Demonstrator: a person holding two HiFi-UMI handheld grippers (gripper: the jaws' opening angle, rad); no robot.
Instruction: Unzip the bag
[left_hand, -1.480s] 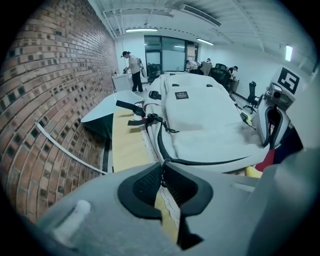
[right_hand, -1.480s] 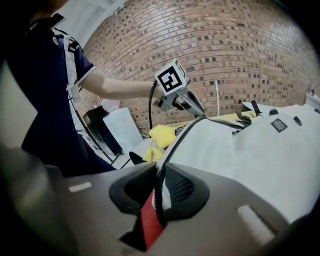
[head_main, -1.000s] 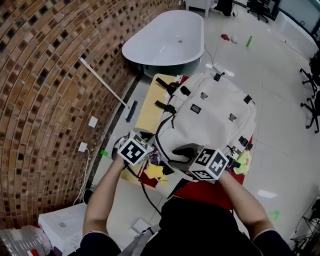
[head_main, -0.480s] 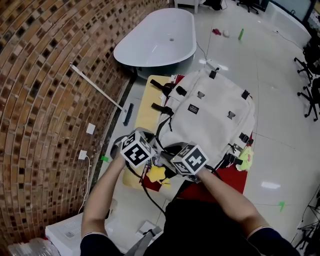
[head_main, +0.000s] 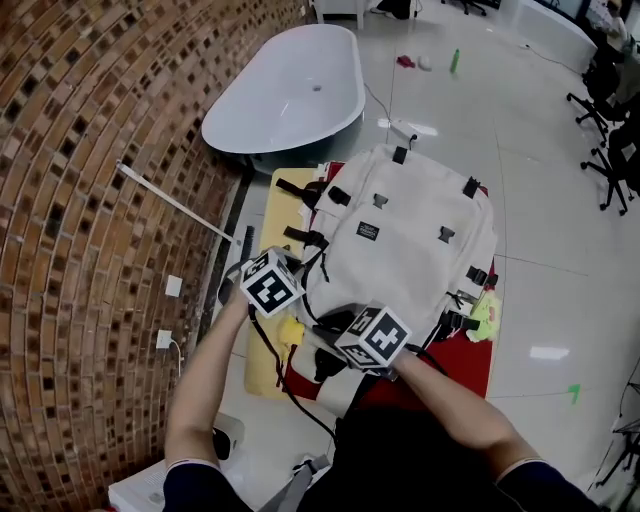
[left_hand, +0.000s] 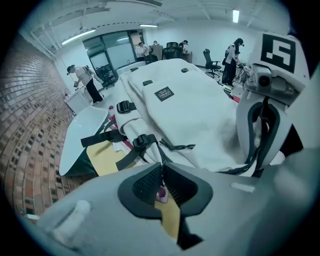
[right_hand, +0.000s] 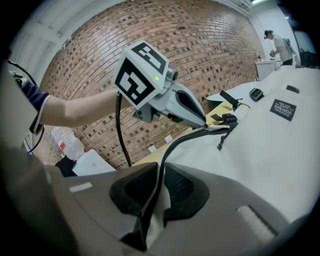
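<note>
Cream-white bag (head_main: 410, 240) with black straps (head_main: 296, 187), white bathtub (head_main: 285, 100), mottled brown brick wall (head_main: 90, 150), yellow mat (head_main: 262, 350), red cloth (head_main: 465, 365)

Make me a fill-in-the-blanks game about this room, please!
1. The backpack is ___ in colour.
2. The wall is built of ___.
3. Beyond the backpack stands a big white ___ for washing in.
4. The left gripper is ___ on the backpack's edge.

Missing words: white; bricks; bathtub; shut.
</note>
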